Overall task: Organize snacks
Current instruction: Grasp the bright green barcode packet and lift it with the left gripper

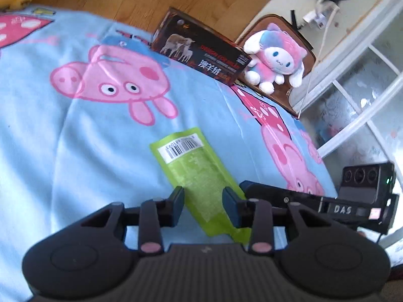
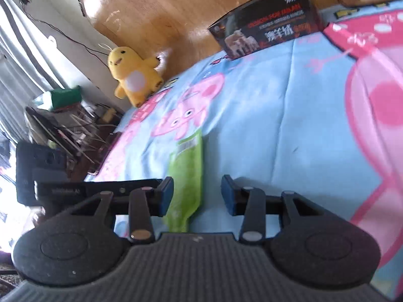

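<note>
A green snack pouch [image 1: 199,176] lies flat on the bed [image 1: 37,151] near its foot edge, barcode up. The left tool [image 1: 203,205] is spread open over it; the right tool [image 2: 197,193] is open, empty. The pouch is judged light, limp and slippery, best pinched across its narrow width. A yellow plush [image 2: 133,75] is shown only by the right view.

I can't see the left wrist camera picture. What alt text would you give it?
A green snack pouch lies barcode-up on a blue cartoon-pig blanket, between the open fingers of the left gripper. Farther back sit a dark box picturing sheep and a pink-and-blue plush toy; the right gripper shows at the right edge.
</note>
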{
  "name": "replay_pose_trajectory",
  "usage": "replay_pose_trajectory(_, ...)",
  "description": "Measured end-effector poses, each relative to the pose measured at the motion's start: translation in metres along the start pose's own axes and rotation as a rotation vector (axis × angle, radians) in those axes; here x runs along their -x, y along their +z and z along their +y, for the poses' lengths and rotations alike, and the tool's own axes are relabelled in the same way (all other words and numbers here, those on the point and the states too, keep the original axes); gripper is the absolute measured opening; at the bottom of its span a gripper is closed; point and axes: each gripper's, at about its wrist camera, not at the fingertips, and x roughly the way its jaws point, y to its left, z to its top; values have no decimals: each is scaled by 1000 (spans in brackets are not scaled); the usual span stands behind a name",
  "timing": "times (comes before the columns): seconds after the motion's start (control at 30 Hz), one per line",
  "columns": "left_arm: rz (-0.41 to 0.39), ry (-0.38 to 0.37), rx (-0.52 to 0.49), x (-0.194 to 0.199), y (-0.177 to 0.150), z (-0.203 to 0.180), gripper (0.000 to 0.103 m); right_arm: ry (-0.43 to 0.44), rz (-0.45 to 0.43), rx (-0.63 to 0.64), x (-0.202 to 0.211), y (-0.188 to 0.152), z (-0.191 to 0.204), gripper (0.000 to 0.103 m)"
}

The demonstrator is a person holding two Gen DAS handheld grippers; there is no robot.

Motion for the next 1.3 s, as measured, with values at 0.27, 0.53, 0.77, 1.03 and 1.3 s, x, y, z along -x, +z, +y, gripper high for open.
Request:
replay_pose_trajectory(0.27, -22, 4, 21, 1, -4, 0, 33, 83, 65, -100, -8, -10, -5, 15)
replay_pose_trajectory(0.53, -33, -109, 168, 13, 5, 26, 79, 236, 32, -279, -3, -8, -26, 7)
replay_pose_trajectory(0.77, -20, -209, 230, 1, 9, 27, 63, 412, -3, -413, 4, -6, -41, 7)
replay_pose_trajectory(1.03, -19, -167, 110, -11, 59, -3, 26, 333, -56, -307, 11, 26, -36, 7)
replay_pose_trajectory(1.3, -118, -104, -92, -36, 169, -52, 26, 135, -237, -23, 20, 125, -11, 9)
